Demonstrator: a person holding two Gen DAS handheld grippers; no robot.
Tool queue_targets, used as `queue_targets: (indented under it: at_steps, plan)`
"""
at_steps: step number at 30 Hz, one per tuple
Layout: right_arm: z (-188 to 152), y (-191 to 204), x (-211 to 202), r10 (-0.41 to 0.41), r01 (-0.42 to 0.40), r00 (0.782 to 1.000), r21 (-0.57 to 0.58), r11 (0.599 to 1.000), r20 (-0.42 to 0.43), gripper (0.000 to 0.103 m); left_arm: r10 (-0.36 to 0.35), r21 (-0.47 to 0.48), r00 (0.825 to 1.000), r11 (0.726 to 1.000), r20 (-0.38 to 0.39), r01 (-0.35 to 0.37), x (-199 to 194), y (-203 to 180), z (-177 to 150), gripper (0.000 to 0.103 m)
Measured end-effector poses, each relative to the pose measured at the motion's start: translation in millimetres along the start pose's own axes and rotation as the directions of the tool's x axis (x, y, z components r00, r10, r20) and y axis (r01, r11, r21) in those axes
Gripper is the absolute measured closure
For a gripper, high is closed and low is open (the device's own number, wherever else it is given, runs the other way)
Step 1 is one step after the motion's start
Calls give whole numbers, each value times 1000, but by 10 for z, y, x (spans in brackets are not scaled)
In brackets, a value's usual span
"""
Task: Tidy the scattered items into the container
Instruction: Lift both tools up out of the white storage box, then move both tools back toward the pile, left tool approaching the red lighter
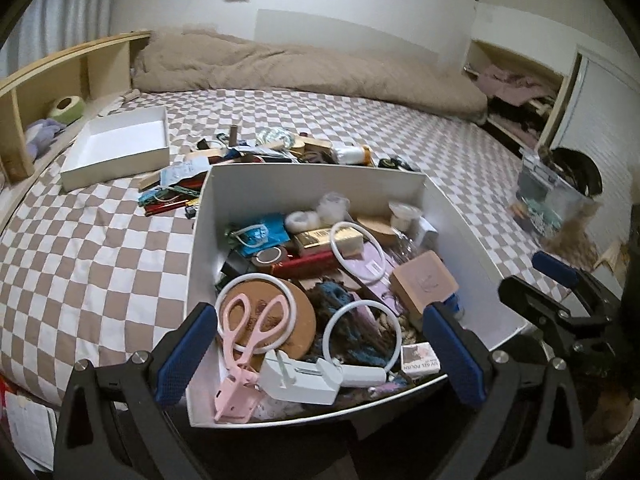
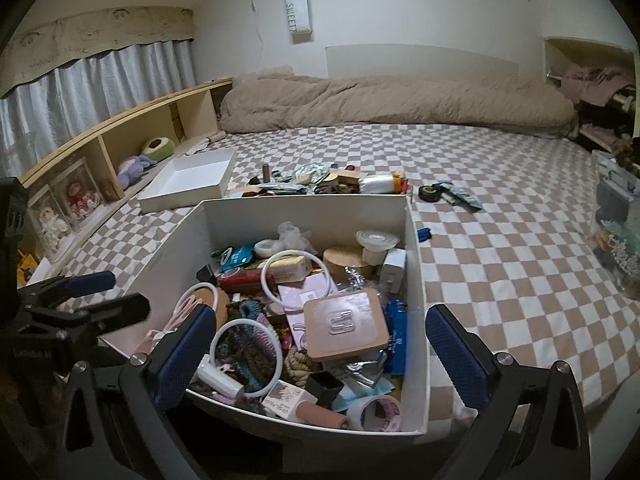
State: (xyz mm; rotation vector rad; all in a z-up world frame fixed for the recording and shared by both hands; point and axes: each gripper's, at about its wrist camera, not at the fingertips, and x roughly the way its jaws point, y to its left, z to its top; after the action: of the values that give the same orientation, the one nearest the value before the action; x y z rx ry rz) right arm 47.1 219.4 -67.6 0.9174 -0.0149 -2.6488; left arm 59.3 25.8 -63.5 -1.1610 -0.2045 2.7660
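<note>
Container: the white box (image 2: 416,264) sits at the near edge of the checked bed (image 2: 500,248), already crowded with small things.
Left gripper (image 1: 316,356): jaws wide, empty, above the box's near end.
Right gripper (image 2: 320,354): jaws wide, holding nothing, likewise above the box.
Scattered items (image 2: 340,182): a heap just beyond the far wall, likely next.
Lid (image 2: 188,180): far left, set aside so the box stays accessible.

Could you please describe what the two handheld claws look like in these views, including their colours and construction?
Both look alike: the left claw and right claw each have black angular frames with triangular cut-outs and silver round bolts, carrying two flat fingers faced with blue dimpled pads. No cables, sleeves or hands show.
</note>
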Motion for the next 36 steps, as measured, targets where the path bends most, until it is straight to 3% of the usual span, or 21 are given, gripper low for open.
queue_targets:
  at_steps: [12,23,36]
  plan:
    - [-12,3,-150,-34,34,999,-5,999,39,0,58,7,995,998,81,-58,-176,4,-34,0]
    - [65,-38,-223,-17,16,996,13,1000,87,0,52,10,991,999,120,-54,-311,19,-14,0]
    - [379,-364,-6,-56,54,993,20,998,101,0,110,-84,984,992,140,-99,-229,557,259,0]
